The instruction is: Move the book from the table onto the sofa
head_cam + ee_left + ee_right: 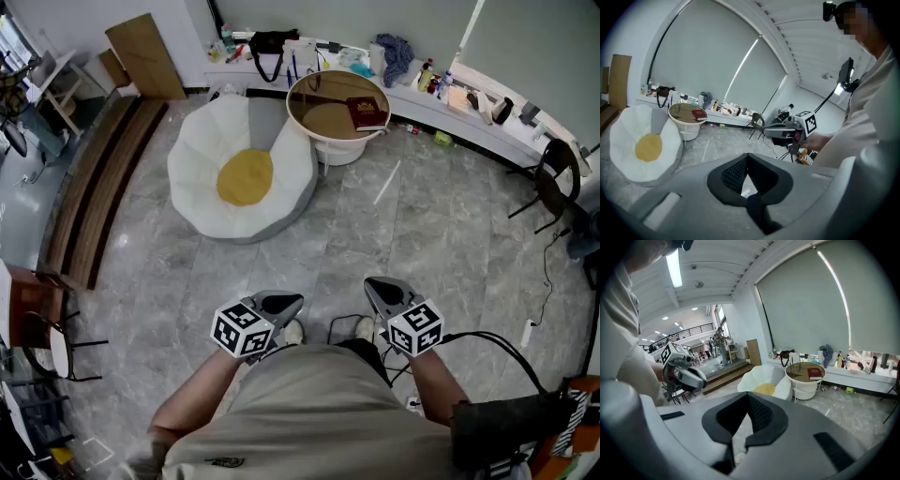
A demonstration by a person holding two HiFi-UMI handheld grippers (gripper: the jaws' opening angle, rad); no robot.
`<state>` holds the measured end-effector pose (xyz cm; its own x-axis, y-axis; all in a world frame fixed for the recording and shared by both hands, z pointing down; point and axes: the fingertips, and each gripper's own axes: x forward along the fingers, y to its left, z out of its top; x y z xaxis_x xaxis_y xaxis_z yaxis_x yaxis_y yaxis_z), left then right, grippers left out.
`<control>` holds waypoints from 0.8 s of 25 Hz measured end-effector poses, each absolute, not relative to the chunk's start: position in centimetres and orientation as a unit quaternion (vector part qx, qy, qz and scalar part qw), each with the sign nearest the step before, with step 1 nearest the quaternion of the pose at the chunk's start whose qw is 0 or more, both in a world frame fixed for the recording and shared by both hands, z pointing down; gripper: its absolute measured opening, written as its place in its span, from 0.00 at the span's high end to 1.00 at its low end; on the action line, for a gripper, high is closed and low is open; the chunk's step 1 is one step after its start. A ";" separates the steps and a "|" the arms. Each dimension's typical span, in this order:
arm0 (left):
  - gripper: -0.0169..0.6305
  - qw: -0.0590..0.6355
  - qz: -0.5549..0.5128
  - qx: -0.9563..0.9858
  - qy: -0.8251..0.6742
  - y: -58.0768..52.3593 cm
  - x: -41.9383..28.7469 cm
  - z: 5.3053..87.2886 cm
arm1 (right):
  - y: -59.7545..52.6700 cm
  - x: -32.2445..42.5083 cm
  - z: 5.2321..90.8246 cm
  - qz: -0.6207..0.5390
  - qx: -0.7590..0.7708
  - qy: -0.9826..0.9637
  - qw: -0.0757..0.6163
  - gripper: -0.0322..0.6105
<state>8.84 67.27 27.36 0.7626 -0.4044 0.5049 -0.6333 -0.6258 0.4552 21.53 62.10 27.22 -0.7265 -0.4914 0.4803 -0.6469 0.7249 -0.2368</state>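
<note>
A dark red book (367, 112) lies on the right part of a round glass-topped table (323, 117) far across the room; the book (699, 114) and the table (684, 123) show small in the left gripper view, and the book (815, 373) too in the right gripper view. The sofa (242, 169) is a white petal-shaped seat with a yellow centre, just left of the table. My left gripper (282, 304) and right gripper (380, 287) are both shut and hold nothing, close to my body, well short of the table.
A long white ledge (487, 117) with bottles, a bag and clutter runs behind the table. A dark chair (553, 183) stands at the right, wooden steps (94, 187) at the left. A black cable (511, 347) trails on the grey tiled floor by my right side.
</note>
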 end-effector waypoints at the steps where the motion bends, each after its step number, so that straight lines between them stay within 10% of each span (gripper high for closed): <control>1: 0.96 0.320 0.180 0.883 -0.292 67.2 7.5 27.6 | 62.1 20.2 27.3 0.198 0.316 -0.907 0.195 0.93; 20: 0.96 0.322 0.159 0.880 -0.310 53.4 7.5 28.8 | 51.7 20.5 29.9 0.246 0.338 -0.890 0.182 0.93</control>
<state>7.54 53.40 28.76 0.7568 -0.4432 0.4804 -0.6486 -0.5998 0.4685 20.53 51.69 29.92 -0.7056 -0.5118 0.4901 -0.6908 0.6508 -0.3149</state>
